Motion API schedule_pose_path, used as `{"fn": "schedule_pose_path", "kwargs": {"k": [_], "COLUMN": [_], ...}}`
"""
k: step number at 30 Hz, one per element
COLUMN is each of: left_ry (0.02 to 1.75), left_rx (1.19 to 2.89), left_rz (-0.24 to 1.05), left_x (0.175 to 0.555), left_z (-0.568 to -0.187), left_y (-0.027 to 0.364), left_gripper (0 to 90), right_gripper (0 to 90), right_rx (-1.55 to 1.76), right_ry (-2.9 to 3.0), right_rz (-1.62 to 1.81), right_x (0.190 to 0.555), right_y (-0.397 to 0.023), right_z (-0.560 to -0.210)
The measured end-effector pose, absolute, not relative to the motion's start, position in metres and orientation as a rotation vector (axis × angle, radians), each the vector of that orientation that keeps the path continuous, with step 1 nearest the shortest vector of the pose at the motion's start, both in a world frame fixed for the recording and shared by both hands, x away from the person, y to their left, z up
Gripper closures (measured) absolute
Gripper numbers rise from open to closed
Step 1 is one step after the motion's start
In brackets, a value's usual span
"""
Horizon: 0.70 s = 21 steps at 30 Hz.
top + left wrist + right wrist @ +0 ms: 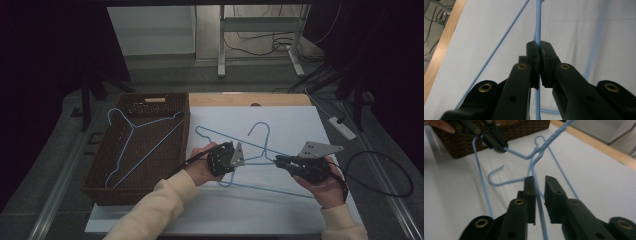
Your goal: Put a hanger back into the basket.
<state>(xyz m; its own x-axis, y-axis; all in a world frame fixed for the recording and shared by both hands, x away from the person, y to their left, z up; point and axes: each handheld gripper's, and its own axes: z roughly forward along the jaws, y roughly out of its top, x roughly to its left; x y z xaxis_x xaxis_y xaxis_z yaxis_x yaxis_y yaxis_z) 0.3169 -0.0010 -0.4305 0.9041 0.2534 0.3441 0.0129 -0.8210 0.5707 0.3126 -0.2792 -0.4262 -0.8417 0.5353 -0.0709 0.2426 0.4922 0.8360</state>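
You face a white table (pixel 300 210); a brown wicker basket (pixel 100 190) sits at its left, blue hangers (pixel 280 189) at centre.

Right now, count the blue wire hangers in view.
3. The basket hanger lies in the brown basket. The far-hook hanger and the near-hook hanger overlap on the white table. None seems hidden.

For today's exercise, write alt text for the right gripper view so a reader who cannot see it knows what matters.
The right gripper has its two black jaws parted around a blue wire hanger over a white table, pads not pressing it. Farther off, the left gripper is shut on another blue wire, near a brown wicker basket.
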Motion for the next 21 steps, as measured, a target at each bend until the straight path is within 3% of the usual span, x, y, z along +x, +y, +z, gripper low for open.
{"fn": "schedule_pose_path", "kwargs": {"k": [1, 6, 21], "left_ry": [0.194, 0.23, 0.406], "left_rx": [2.485, 2.438, 2.3], "left_rz": [0.55, 0.515, 0.433], "left_x": [0.316, 0.314, 0.31], "left_z": [-0.429, -0.422, -0.4], "left_y": [-0.001, 0.005, 0.031], "left_gripper": [86.7, 86.8, 86.8], "right_gripper": [70.4, 56.6, 44.8], "right_rx": [0.668, 0.723, 0.841], "right_ry": [2.385, 2.279, 2.175], "right_rz": [1.299, 1.368, 1.422], "right_x": [0.312, 0.31, 0.307], "right_y": [-0.281, -0.289, -0.312], "right_z": [-0.425, -0.419, -0.422]}}
